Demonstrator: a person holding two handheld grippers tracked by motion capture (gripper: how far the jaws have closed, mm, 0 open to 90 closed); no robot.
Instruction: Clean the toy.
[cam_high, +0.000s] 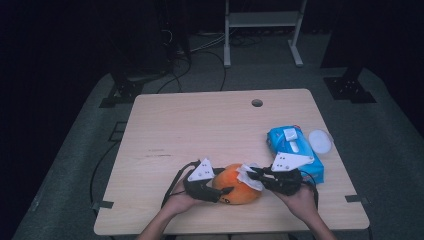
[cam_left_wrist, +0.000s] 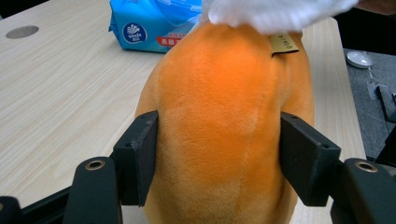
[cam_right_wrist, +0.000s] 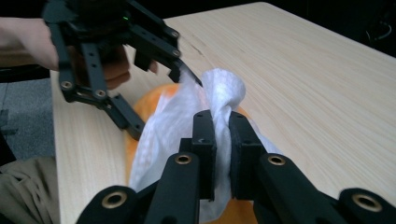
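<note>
Dark surroundings and grey carpet framed a light wooden table (cam_high: 200, 130), with a small round hole (cam_high: 257, 103) near its far edge. At the near edge lay an orange plush toy (cam_high: 235, 187), lying on the tabletop between the person's two hands. The left gripper (cam_high: 220, 192) clamped the toy across its body, both black pads (cam_left_wrist: 140, 154) pressed into the fur on either side. The right gripper (cam_high: 252, 174) had its jaws nearly together, pinching a white wet wipe (cam_right_wrist: 219, 93) that was draped over the top of the toy, touching it. Just beyond the right hand (cam_high: 300, 200) sat a blue pack of wipes (cam_high: 290, 145), and a white round lid (cam_high: 320, 141) lay just beside the pack.
</note>
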